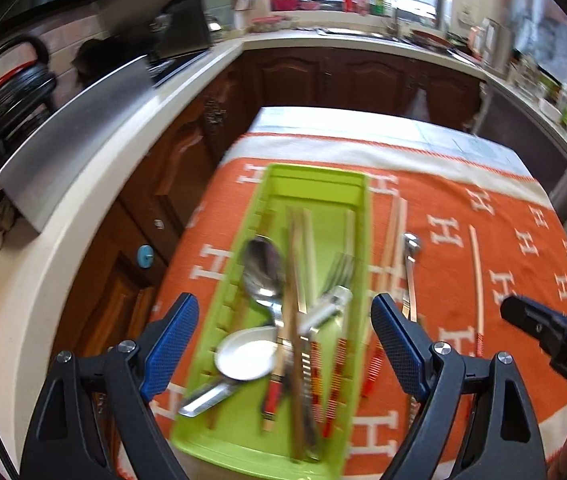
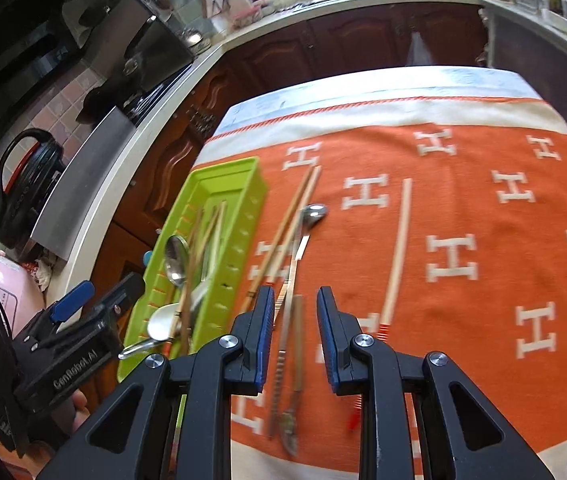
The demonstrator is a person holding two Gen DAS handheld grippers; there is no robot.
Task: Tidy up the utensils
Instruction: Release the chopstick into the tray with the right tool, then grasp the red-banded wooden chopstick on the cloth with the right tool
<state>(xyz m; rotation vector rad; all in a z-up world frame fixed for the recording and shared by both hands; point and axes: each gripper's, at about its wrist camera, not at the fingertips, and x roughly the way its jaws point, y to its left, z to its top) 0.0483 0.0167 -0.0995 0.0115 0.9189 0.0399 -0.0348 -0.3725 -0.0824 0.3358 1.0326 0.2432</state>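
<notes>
Lime-green plastic fills my left view: the utensil tray (image 1: pixel 283 184) sits on the orange cloth (image 1: pixel 483 240) at the table's left edge, holding a metal spoon (image 1: pixel 263 268), a fork (image 1: pixel 337 276), chopsticks (image 1: pixel 297 264) and a white spoon (image 1: pixel 247 354), and my left gripper (image 1: pixel 283 344) hangs over it with its jaws wide and empty. My right gripper (image 2: pixel 295 336) stands narrowly parted, gripping nothing, above a long metal spoon (image 2: pixel 311 216) and loose chopsticks (image 2: pixel 399 248) lying on the cloth beside the tray.
</notes>
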